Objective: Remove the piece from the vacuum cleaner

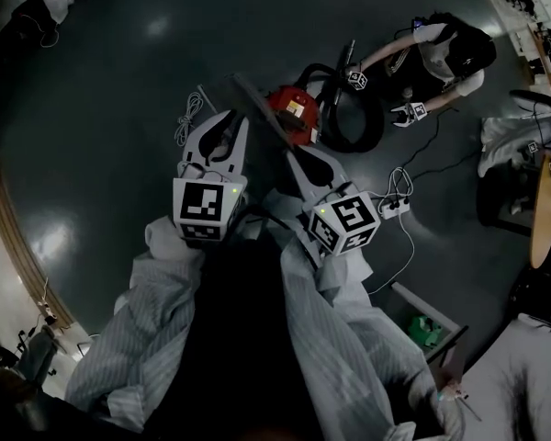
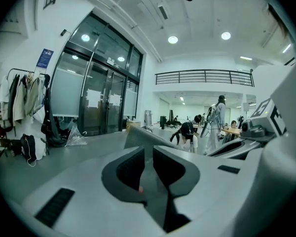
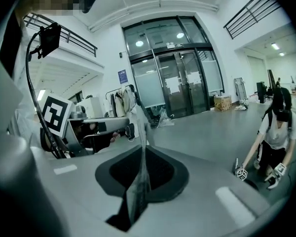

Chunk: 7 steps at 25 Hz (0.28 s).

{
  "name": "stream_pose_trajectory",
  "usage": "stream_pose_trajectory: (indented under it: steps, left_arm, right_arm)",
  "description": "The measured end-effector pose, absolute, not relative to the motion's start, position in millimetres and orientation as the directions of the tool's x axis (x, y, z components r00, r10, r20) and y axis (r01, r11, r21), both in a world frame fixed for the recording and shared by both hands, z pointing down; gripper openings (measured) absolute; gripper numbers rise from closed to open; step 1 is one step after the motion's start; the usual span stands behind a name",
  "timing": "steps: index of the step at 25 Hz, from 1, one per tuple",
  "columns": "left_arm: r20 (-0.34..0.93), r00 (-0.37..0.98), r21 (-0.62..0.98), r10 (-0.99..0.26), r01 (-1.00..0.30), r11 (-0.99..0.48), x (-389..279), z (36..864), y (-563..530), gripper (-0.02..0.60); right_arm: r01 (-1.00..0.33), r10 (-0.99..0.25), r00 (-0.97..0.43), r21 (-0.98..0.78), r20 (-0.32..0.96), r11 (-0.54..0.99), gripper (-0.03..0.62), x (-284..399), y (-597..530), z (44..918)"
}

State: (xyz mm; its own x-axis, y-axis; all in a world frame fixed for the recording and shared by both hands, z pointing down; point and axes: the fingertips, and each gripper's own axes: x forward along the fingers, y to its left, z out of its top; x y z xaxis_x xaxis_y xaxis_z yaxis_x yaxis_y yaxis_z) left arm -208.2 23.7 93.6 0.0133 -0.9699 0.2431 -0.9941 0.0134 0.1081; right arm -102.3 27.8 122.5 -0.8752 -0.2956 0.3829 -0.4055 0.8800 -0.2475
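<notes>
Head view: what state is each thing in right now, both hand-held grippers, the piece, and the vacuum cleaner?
Left hand-held gripper: shut on the flat grey piece.
Right hand-held gripper: shut on the same piece, seen edge-on between its jaws.
Flat grey piece: held clear of the floor by both grippers.
Red vacuum cleaner: on the floor, with its black hose looped beside it.

The piece (image 1: 257, 104) spans the jaws of the left hand-held gripper (image 1: 228, 127) and the right hand-held gripper (image 1: 296, 159), which are side by side. Beyond them the vacuum cleaner (image 1: 294, 110) sits on the floor (image 1: 101, 72). A hose (image 1: 363, 122) lies to its right, and a person (image 1: 445, 58) crouches behind the hose.
</notes>
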Motion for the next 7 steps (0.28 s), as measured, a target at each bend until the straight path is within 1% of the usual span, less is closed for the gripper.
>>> stream_pose_trajectory:
  steps: [7]
  left_arm:
    - [0.238, -0.004, 0.108, -0.971, -0.994, 0.031, -210.5, 88.7, 32.2, 0.057]
  right_arm:
    - [-0.391, -0.285, -0.878, -0.235, 0.384, 0.89, 0.026, -104.7, 33.2, 114.8]
